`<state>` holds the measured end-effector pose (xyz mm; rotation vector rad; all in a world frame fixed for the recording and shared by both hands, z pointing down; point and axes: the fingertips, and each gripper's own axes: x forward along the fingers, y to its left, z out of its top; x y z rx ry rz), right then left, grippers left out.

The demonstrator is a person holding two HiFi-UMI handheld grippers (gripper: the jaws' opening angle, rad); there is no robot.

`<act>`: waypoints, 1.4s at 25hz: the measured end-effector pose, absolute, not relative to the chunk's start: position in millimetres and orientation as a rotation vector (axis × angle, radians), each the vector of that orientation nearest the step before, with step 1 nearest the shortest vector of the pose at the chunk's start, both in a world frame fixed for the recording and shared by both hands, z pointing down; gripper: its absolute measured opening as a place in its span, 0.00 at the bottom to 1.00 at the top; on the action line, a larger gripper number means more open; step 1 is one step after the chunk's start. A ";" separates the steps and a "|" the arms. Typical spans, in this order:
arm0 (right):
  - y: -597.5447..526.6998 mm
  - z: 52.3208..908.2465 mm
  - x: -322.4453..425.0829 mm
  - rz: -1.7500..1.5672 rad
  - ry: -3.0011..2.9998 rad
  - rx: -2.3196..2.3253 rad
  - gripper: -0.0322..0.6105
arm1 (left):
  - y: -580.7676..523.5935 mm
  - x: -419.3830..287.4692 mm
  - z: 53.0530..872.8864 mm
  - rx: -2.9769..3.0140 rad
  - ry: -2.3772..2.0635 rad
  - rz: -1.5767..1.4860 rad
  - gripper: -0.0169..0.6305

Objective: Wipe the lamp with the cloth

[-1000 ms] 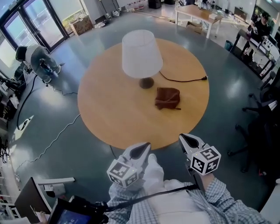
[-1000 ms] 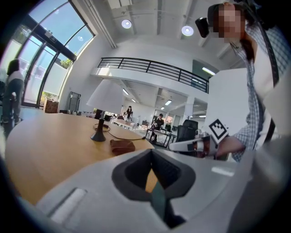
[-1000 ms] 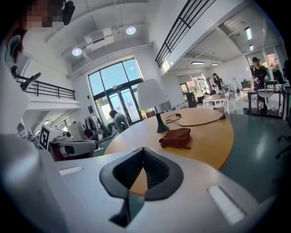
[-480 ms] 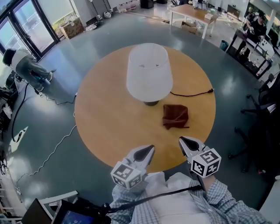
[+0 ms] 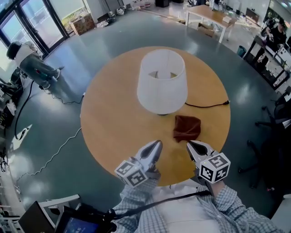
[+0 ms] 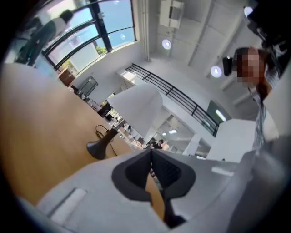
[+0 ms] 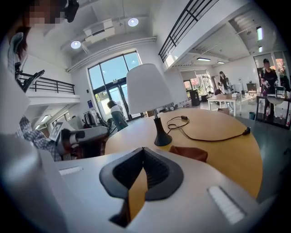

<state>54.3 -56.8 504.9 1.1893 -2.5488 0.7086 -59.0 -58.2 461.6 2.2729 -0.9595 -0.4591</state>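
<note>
A table lamp with a white shade (image 5: 162, 81) and a dark base (image 7: 162, 139) stands near the middle of the round wooden table (image 5: 109, 123). A crumpled brown cloth (image 5: 187, 128) lies on the table just to the lamp's near right; it also shows in the right gripper view (image 7: 190, 153). My left gripper (image 5: 156, 146) is shut and empty over the table's near edge, short of the lamp (image 6: 136, 103). My right gripper (image 5: 192, 145) is shut and empty, a little short of the cloth.
The lamp's black cord (image 5: 207, 106) runs right across the table to its edge. A person (image 5: 32, 61) crouches on the floor at the far left. Desks (image 5: 209, 13) and office chairs (image 5: 277, 113) stand at the far right. A cable (image 5: 54, 150) trails over the floor to the left.
Both grippers have moved forward over the table's near edge, toward the lamp and cloth. The left gripper has rolled. Both stayed shut.
</note>
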 end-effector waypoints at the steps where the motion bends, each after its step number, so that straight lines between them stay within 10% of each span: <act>1: -61.0 504.0 52.6 0.703 -2.558 1.179 0.05 | -67.1 -61.5 460.6 2.235 -0.952 -0.512 0.03; 21: -103.4 507.8 66.7 0.652 -2.565 1.064 0.05 | -160.4 -64.9 456.6 2.005 -0.706 -0.994 0.41; 32: -111.4 569.2 58.1 0.435 -2.401 0.811 0.06 | -159.1 -60.4 428.2 2.112 -0.613 -1.072 0.19; 35: -105.8 597.5 48.2 0.397 -2.329 0.672 0.26 | -158.2 -61.6 427.9 2.108 -0.635 -1.069 0.18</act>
